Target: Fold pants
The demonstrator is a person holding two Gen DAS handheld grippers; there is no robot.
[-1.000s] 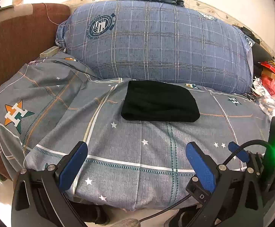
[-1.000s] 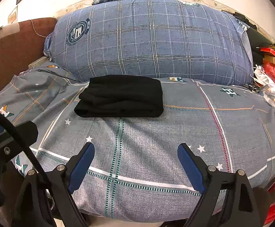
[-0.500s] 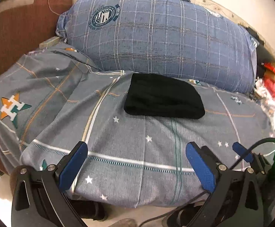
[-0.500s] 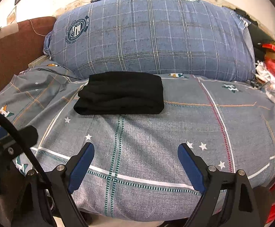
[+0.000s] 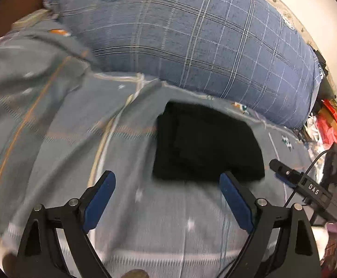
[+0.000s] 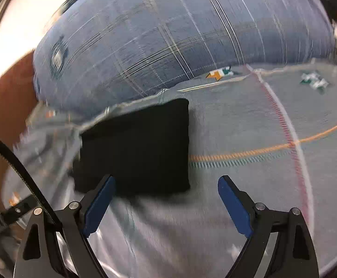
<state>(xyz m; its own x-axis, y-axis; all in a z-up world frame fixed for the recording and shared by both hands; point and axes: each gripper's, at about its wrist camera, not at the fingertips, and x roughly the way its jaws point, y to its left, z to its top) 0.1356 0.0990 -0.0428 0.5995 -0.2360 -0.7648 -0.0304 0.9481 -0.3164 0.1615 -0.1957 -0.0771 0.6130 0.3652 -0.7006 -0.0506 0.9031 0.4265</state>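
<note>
The left tongs (image 5: pixel 166 180) hang tilted down over the bed (image 5: pixel 52 127), their blue pads (image 5: pixel 100 199) standing wide but drawing inward, with nothing but grey star-printed bedcover in the gap. The folded black pants (image 5: pixel 205 143) lie flat on that cover just ahead of these tongs, the near edge of the bundle level with the tip of the right-hand pad. Behind the pants rises a big blue checked pillow (image 5: pixel 191 39), and off to the far right is a jumble of red and white packaging (image 5: pixel 330 125). The right tongs (image 6: pixel 166 183) are spread wide as well and grip nothing; here the pants (image 6: pixel 136 146) sit ahead and to the left, their near edge just past the left pad (image 6: pixel 99 203), while the space between the pads shows only bedcover (image 6: pixel 249 127). The pillow (image 6: pixel 168 34) is blurred beyond.
</note>
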